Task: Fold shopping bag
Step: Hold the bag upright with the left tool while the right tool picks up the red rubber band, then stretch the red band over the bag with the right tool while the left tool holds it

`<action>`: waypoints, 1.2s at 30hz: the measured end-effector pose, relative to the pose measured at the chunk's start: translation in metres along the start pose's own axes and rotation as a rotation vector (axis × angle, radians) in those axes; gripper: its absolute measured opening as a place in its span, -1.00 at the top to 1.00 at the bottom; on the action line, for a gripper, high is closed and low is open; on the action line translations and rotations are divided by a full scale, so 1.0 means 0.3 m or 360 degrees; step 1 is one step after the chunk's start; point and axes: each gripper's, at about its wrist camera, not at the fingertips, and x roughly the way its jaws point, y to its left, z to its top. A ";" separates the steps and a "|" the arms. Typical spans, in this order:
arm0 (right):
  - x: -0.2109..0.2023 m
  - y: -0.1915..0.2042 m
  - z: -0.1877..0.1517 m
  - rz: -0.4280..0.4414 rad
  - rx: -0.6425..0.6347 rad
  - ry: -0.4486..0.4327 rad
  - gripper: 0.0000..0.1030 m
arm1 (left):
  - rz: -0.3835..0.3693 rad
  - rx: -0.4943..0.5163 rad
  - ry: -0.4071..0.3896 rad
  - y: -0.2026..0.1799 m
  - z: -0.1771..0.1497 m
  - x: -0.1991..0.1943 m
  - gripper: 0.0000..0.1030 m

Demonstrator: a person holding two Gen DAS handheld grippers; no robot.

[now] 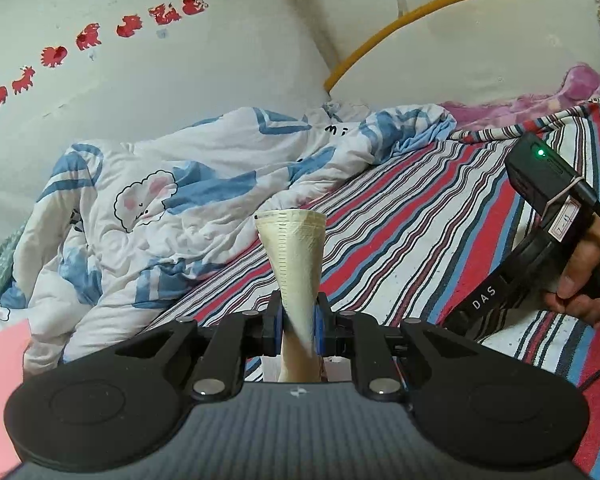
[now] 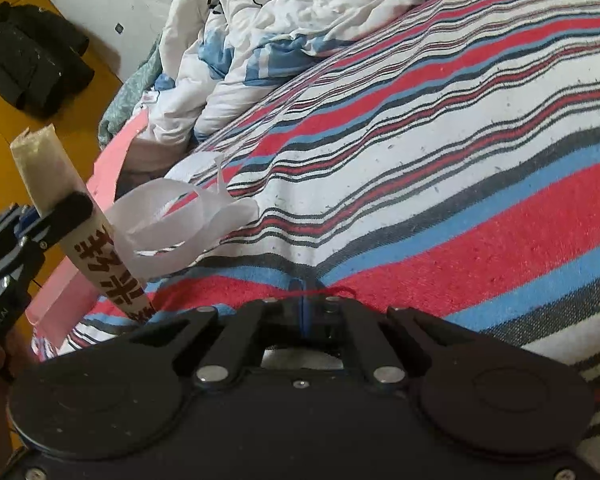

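The shopping bag (image 1: pixel 296 252) is beige cloth, folded into a narrow strip that stands upright over the striped bed. My left gripper (image 1: pixel 299 314) is shut on its lower part, and the top fans out above the fingers. The right wrist view shows the same bag (image 2: pixel 100 248) at the left with brown printed characters, and its white strap handles (image 2: pixel 168 216) hang in loops to the right. My right gripper (image 2: pixel 304 314) is shut low over the striped sheet with nothing between its pads. It is apart from the bag, to the bag's right.
A red, blue and white striped sheet (image 1: pixel 420 220) covers the bed. A crumpled white and blue quilt (image 1: pixel 160 200) lies along the wall. A hand (image 1: pixel 580 280) holds the right gripper's handle. A pink sheet (image 2: pixel 112 160) lies at the bed's edge. A black jacket (image 2: pixel 32 56) lies on the floor.
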 end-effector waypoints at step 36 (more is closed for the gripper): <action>-0.373 0.320 -0.014 0.0018 -0.0770 -0.0704 0.46 | -0.0142 0.0106 -0.0060 -0.076 0.016 -0.052 0.73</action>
